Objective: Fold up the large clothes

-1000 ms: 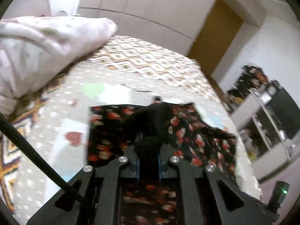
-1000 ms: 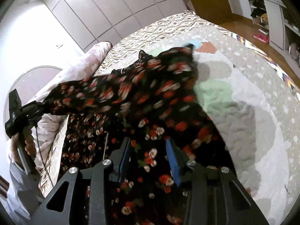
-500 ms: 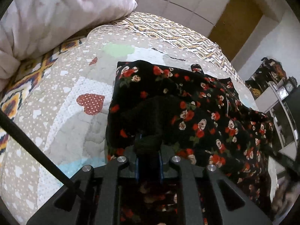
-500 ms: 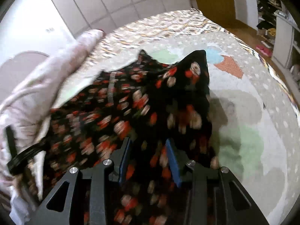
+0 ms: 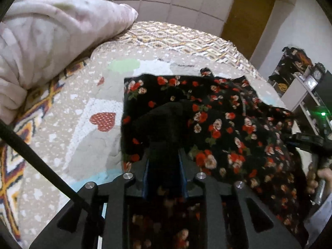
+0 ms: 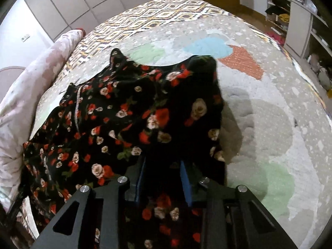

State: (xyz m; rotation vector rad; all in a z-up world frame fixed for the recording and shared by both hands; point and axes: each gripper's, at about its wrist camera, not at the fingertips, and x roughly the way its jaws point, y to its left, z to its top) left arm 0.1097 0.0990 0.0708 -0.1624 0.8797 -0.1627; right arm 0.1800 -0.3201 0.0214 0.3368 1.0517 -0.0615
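A black dress (image 5: 217,124) printed with red and cream roses lies spread on the patchwork quilt (image 5: 93,137) of a bed. My left gripper (image 5: 165,166) hangs low over its near left part. Its jaws are opening, and a dark hump of the cloth still sits between the blue pads. In the right wrist view the dress (image 6: 124,124) rises in a lifted flap that throws a shadow on the quilt (image 6: 269,124). My right gripper (image 6: 161,166) is closing on this flap's lower edge. That gripper (image 5: 307,141) and the hand (image 5: 319,178) holding it show at the left wrist view's right edge.
A rolled pink blanket (image 5: 51,41) lies along the bed's left side, also the blanket (image 6: 31,87) in the right wrist view. A black cable (image 5: 31,155) crosses the lower left. Cluttered shelves (image 5: 300,78) and a wooden door (image 5: 249,6) stand beyond the bed.
My left gripper sank toward the bed and its pads spread apart around the cloth. My right gripper swept sideways with the dress flap, and its pads drew closer together.
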